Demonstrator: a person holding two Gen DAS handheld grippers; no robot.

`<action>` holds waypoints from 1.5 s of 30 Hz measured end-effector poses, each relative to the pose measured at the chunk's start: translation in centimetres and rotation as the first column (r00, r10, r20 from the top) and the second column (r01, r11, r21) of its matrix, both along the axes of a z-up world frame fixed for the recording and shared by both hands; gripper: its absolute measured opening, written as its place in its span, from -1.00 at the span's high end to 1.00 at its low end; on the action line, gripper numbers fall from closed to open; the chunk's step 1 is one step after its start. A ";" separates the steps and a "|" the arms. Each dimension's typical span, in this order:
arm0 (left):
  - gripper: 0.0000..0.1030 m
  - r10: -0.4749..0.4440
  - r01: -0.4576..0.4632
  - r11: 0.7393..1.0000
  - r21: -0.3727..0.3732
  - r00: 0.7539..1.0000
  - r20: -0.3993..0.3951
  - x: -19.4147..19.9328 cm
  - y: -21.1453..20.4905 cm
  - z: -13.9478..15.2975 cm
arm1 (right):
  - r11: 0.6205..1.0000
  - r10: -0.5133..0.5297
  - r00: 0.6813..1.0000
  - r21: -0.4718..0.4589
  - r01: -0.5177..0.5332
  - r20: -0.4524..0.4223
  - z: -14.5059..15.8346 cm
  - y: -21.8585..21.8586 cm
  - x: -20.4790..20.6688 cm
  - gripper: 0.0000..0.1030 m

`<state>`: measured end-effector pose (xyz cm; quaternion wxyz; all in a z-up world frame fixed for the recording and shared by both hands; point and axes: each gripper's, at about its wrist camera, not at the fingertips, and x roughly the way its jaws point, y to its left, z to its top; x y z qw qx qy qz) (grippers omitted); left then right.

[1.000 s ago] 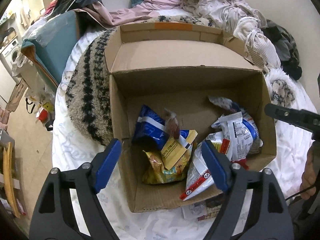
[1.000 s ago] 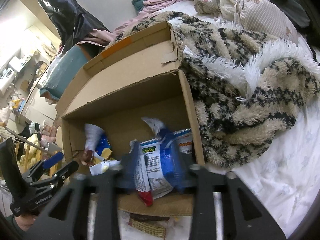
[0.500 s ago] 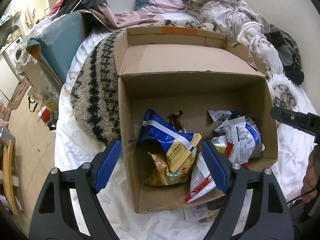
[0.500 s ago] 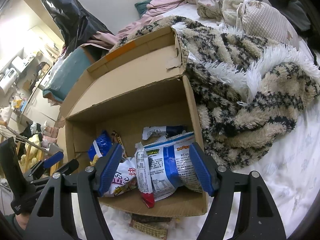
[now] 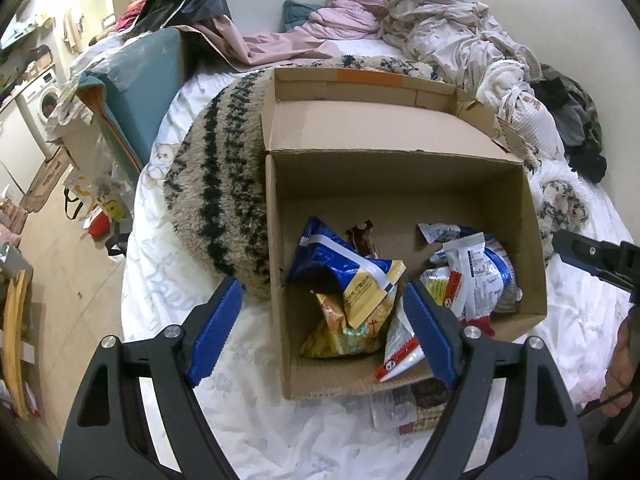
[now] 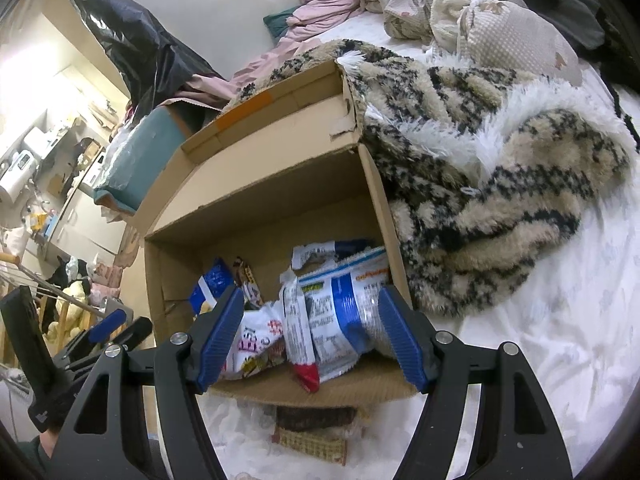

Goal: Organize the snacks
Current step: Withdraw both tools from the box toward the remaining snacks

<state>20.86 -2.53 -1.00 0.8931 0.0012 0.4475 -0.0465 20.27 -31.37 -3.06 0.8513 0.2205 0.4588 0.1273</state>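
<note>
Left wrist view: the left gripper (image 5: 322,312) hangs with its blue pads spread wide and nothing between them. Just ahead of its fingertips stands the open brown cardboard box (image 5: 532,216), its near left corner lying between the two fingers in the picture. Inside, close to the right finger, sit a blue and gold crinkled snack bag (image 5: 348,272) on a yellow foil snack bag (image 5: 340,332), and further right a white and blue printed snack packet (image 5: 476,268). A flat brown-patterned packet (image 5: 416,404) lies on the white bed sheet (image 5: 272,420), outside the box, under the right finger.

Right wrist view: the right gripper (image 6: 310,334) has just been opening its jaws; the pads are released and press on nothing, though the white and blue packet shows between them, lower, in the box. The box walls are upright, the far flap folded back. To the right of this gripper, a beige and black fluffy blanket (image 6: 500,184) touches the box wall; beyond it the sheet gives free room. Far behind, crumpled bedding (image 6: 440,8) is heaped.
</note>
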 end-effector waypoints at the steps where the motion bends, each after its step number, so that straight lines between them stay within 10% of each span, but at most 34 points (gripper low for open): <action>1: -0.56 0.002 -0.002 1.000 -0.002 1.000 0.003 -0.3 0.1 0.1 | 1.000 0.000 1.000 0.001 0.000 -0.002 0.1 0.0 -0.4 -0.42; 19: -0.56 0.081 -0.086 0.994 -0.069 0.995 -0.065 -5.1 1.8 -1.0 | 1.000 -0.018 0.996 0.024 0.021 -0.090 -1.9 -0.1 -6.5 -0.42; 38: -0.56 0.106 -0.122 0.988 -0.090 0.981 -0.165 -5.7 2.5 -3.4 | 0.988 0.082 0.903 -0.083 -0.129 -0.421 -14.0 6.6 -2.4 -0.58; 42: -0.56 0.114 -0.135 0.985 -0.110 0.977 -0.182 -5.4 2.7 -3.5 | 0.972 0.171 0.909 -0.084 -0.219 -0.380 -12.9 8.0 -2.6 0.36; 45: -0.56 0.112 -0.134 0.984 -0.120 0.978 -0.175 -5.3 2.6 -3.1 | 0.979 0.188 0.917 -0.007 -0.204 -0.352 -11.3 7.3 -4.2 0.56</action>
